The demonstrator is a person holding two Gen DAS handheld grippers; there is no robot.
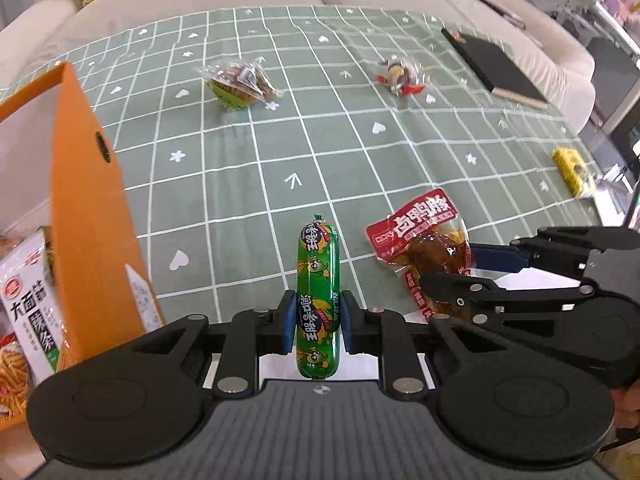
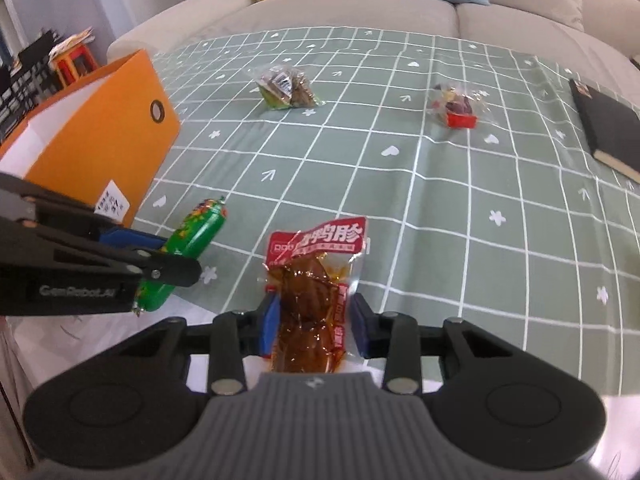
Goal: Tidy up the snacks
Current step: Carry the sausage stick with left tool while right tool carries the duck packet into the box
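Note:
A green corn sausage (image 1: 318, 272) lies lengthwise between the blue pads of my left gripper (image 1: 318, 320), which is shut on its near half. The right wrist view shows that sausage (image 2: 200, 228) and the left gripper (image 2: 176, 258) at the left, beside the orange box. My right gripper (image 2: 316, 324) is shut on the lower part of a red-topped clear packet of brown duck snack (image 2: 316, 280), with a pad against each side edge. From the left wrist, the right gripper (image 1: 452, 270) reaches in from the right over that packet (image 1: 420, 240). Whether either snack is off the cloth I cannot tell.
An orange storage box (image 1: 80, 184) (image 2: 112, 140) stands at the left, with bagged snacks (image 1: 28, 300) inside. On the green checked tablecloth (image 1: 280, 152) farther off lie a clear packet of brown pieces (image 1: 238, 86) and a small red-trimmed packet (image 1: 402, 74). A black notebook (image 1: 494, 66) and a yellow pack (image 1: 572, 172) lie right.

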